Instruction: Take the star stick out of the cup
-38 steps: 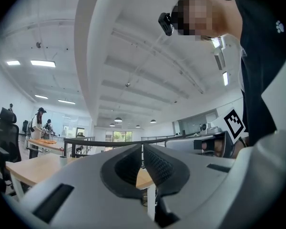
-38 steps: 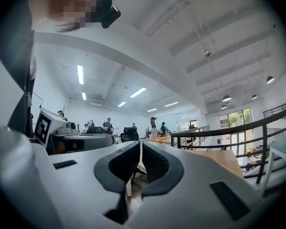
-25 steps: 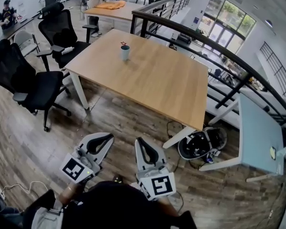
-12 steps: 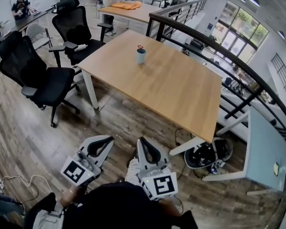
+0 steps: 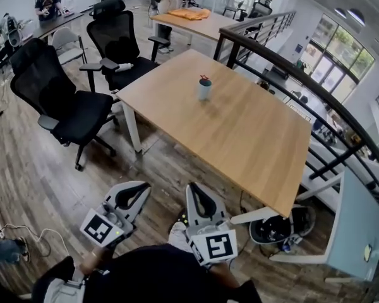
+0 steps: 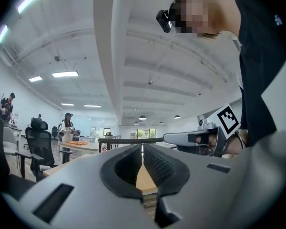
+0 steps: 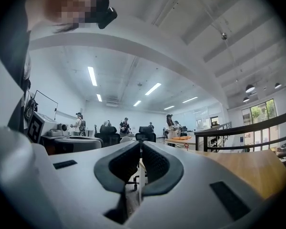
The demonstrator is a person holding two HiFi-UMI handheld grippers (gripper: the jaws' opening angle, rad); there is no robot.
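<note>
A small grey-blue cup [image 5: 204,91] stands on the far half of a wooden table [image 5: 252,137]. The red star stick [image 5: 204,79] pokes up out of it. Both grippers are held low over the floor, well short of the table and far from the cup. My left gripper [image 5: 141,186] has its jaws together with nothing between them, as the left gripper view [image 6: 143,150] also shows. My right gripper [image 5: 193,188] is likewise shut and empty, its pads meeting in the right gripper view [image 7: 141,150].
Black office chairs [image 5: 66,109] [image 5: 120,43] stand left of the table. A dark railing [image 5: 284,55] runs behind it. A pale side table [image 5: 357,232] and a round black object [image 5: 281,223] sit to the right. People are at desks in the far background.
The table and cup have slid rightward and slightly down in the head view as the camera shifted. Both grippers keep the same pose, shut and empty.
</note>
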